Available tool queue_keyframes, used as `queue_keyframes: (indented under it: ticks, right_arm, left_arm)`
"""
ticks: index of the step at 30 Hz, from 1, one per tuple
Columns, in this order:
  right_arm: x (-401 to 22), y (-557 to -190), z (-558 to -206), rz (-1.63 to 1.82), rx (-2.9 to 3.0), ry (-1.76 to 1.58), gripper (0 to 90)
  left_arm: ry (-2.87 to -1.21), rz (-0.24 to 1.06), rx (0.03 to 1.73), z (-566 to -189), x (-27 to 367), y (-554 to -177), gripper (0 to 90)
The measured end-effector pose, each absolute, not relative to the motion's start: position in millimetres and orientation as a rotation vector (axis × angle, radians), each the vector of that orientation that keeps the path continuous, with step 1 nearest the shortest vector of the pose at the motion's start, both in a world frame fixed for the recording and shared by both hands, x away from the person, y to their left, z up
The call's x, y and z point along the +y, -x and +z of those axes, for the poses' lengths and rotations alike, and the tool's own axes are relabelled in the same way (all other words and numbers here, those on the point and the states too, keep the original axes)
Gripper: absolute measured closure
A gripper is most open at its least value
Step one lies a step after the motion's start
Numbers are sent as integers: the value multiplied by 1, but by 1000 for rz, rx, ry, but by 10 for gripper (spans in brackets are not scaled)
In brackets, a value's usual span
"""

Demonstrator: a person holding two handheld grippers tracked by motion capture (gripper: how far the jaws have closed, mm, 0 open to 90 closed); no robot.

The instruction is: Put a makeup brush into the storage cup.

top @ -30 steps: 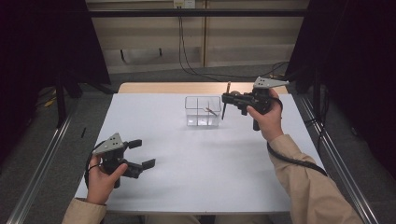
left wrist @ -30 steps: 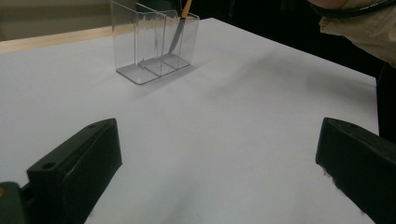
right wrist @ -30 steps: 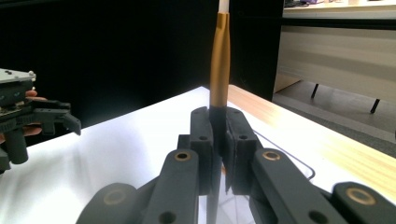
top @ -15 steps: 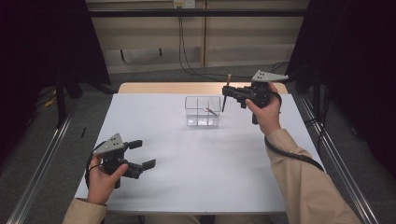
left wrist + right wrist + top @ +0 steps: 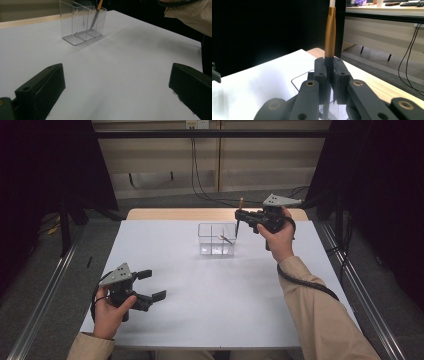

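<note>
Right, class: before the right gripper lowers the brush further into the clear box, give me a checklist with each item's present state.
1. Right gripper shut on the slim brush with the gold-brown handle: ok.
2. Brush upright in the jaws: ok, near vertical in the right gripper view.
3. Lower end of the brush inside the clear plastic divided box: ok; the left gripper view shows it in the end compartment on the right gripper's side.
4. Whether the tip touches the box floor: cannot tell.
5. Left gripper open and well away from the box: ok.
6. White tabletop around the box free of obstacles: ok.
</note>
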State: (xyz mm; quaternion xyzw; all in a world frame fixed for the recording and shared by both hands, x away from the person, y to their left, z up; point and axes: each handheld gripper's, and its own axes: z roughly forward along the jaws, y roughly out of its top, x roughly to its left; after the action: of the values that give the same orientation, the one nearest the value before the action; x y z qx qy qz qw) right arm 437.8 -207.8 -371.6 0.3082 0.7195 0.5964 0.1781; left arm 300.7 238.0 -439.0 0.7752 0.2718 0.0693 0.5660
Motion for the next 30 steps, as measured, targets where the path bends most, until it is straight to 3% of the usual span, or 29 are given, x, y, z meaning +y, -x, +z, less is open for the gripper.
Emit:
queue_keyframes:
  ticks: [30]
  right_arm:
    - [-198,-444,-389,1649,2005,-897,838]
  left_arm:
    - [-1807,177,618,-436,239,-298,3]
